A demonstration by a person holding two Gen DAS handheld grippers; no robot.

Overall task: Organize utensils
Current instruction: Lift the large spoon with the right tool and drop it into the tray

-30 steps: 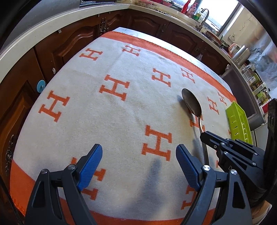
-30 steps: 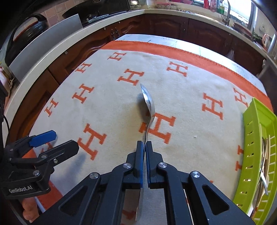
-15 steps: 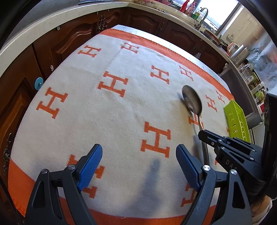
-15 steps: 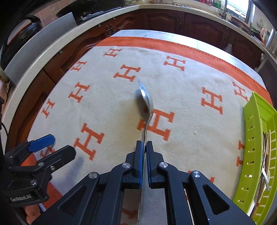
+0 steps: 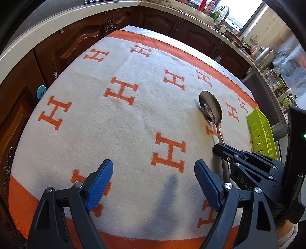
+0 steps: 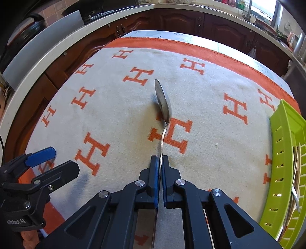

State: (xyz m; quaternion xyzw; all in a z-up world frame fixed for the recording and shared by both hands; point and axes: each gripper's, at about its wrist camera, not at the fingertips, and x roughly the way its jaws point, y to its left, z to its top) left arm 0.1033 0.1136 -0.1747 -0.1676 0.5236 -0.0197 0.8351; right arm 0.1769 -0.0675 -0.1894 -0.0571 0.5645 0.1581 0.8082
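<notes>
A large steel spoon [image 6: 162,101] is clamped by its handle in my right gripper [image 6: 160,162], which is shut on it; the bowl points away from me, just above the cream blanket with orange H marks [image 6: 200,115]. From the left wrist view the same spoon [image 5: 210,107] sticks out of the right gripper [image 5: 220,149] at the right. My left gripper [image 5: 153,178] stands wide open over the blanket with nothing between its blue pads [image 5: 99,180]. A lime-green slotted tray [image 6: 275,172] at the right edge holds several utensils.
The blanket covers a table ringed by dark wooden cabinets [image 5: 76,44] and a pale countertop [image 6: 47,57]. The green tray [image 5: 260,134] sits at the table's right edge. A sink tap and bottles [image 5: 220,13] stand by the far window.
The spoon's bowl has risen slightly off the blanket in the right gripper's grip. The left gripper's view has shifted only a little.
</notes>
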